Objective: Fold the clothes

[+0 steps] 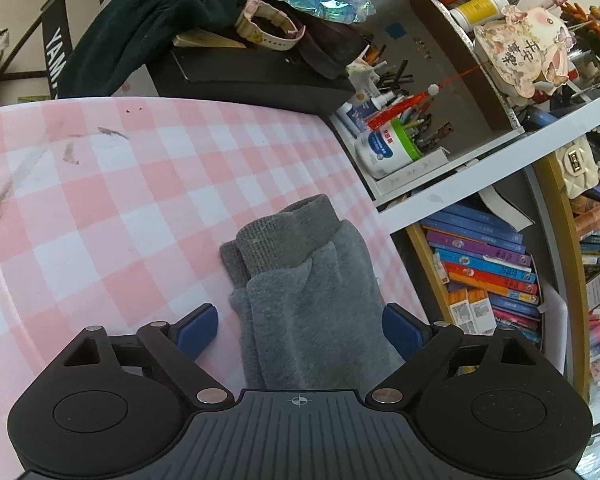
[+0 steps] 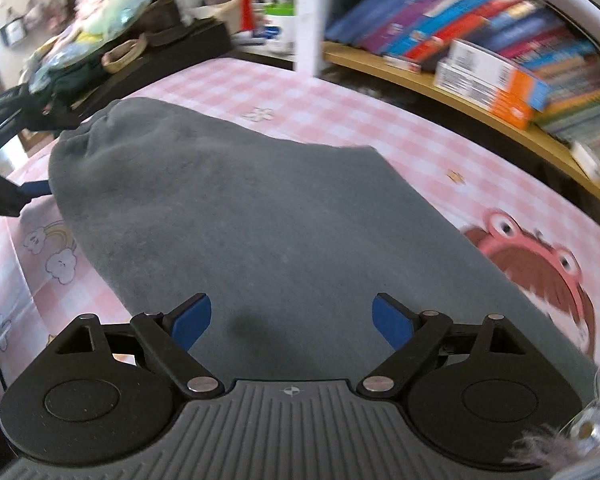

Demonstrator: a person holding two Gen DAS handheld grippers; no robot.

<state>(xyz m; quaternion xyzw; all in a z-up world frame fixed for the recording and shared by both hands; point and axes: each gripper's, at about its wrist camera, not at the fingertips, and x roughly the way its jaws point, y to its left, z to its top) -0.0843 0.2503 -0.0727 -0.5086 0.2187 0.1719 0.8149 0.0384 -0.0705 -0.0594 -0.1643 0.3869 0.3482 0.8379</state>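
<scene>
The left gripper (image 1: 300,330) stands wide, its blue pads either side of the grey trousers' (image 1: 300,280) ribbed cuffs (image 1: 276,236) without pressing them, probably so the stacked legs lie settled on the pink checked cloth (image 1: 100,200). The right gripper (image 2: 292,320) is spread wide too and holds nothing, hovering over the trousers' broad folded body in mid-table, likely placed for the next fold. To the right, shelves (image 1: 480,152) hold a pen tub (image 1: 408,140) and piled books (image 1: 488,268).
</scene>
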